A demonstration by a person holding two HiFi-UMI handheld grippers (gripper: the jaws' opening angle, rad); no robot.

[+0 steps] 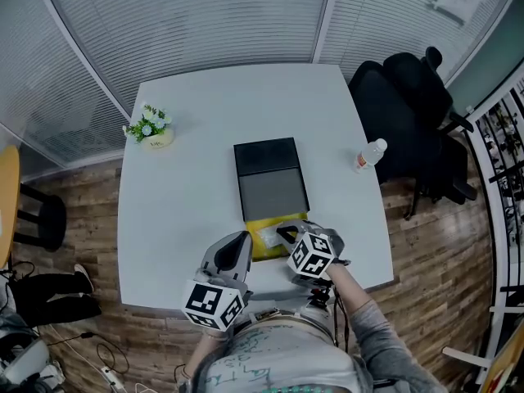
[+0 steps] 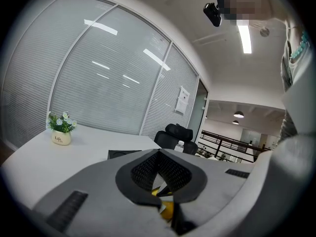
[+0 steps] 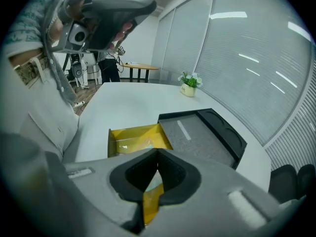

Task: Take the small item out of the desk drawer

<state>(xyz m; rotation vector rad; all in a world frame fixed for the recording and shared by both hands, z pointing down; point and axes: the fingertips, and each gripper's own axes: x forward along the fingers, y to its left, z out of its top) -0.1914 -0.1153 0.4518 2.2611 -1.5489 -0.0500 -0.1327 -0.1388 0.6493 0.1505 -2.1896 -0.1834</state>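
Small pale item (image 1: pixel 268 236) lying in the open yellow drawer (image 1: pixel 264 253), with a tool on either side of it.

The drawer stands pulled out of a black and grey desk unit (image 1: pixel 268 182) toward the person, near the front edge of the white bench (image 1: pixel 205 113). The right tool (image 1: pixel 286 232) tilts down over the drawer just beside the item, jaws clenched with nothing between them. The left tool (image 1: pixel 243 238) sits at the drawer's left side, jaws likewise clenched and empty. Farther off on the bench are a flower pot (image 1: pixel 152 129) on the left and a bottle (image 1: pixel 370 154) at the right edge.

office: blinded glass partitions (image 1: pixel 205 15), swivel chair (image 1: pixel 413 97).
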